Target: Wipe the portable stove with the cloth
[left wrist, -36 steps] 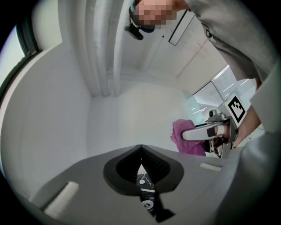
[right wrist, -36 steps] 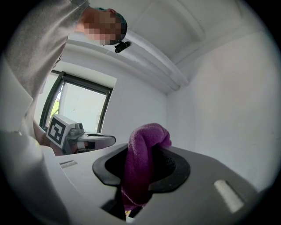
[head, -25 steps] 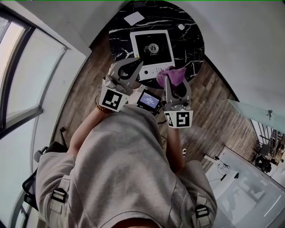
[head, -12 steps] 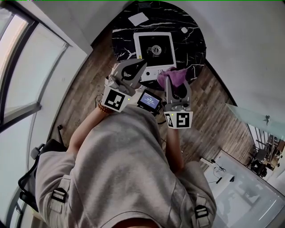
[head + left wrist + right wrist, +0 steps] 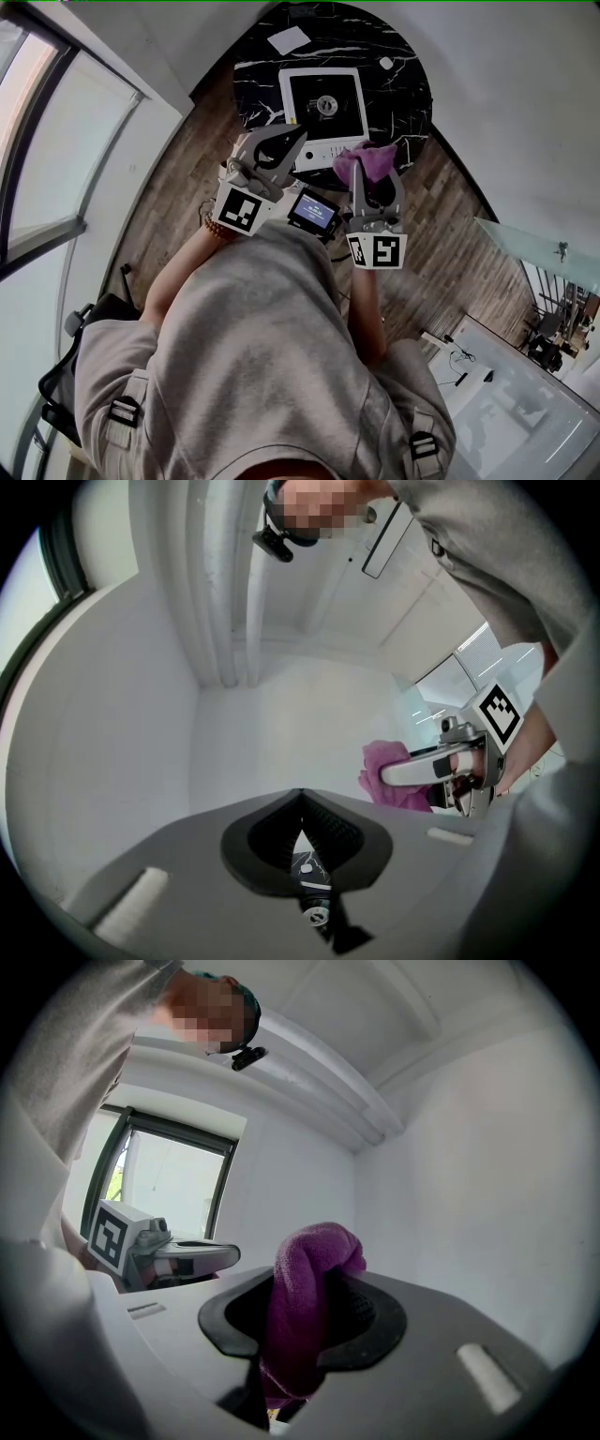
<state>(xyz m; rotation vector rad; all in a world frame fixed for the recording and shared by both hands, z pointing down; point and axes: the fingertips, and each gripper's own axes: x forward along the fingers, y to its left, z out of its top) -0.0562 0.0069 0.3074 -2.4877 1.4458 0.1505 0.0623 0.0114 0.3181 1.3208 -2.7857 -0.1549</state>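
Observation:
The portable stove (image 5: 323, 108), white with a black top and a round burner, stands on a round black marble table (image 5: 408, 56). My right gripper (image 5: 367, 176) is shut on a bunched purple cloth (image 5: 367, 159), held in the air by the stove's near right corner. In the right gripper view the cloth (image 5: 305, 1302) fills the jaws of that gripper (image 5: 314, 1283). My left gripper (image 5: 296, 134) is shut and holds nothing, its tips by the stove's near left corner. In the left gripper view its jaws (image 5: 300, 801) meet, and the cloth (image 5: 382, 766) shows to the right.
A white card (image 5: 288, 39) lies at the table's far left and a small white object (image 5: 388, 64) at its far right. A small screen device (image 5: 312, 211) hangs at the person's chest between the grippers. Wooden floor surrounds the table; a window is at the left.

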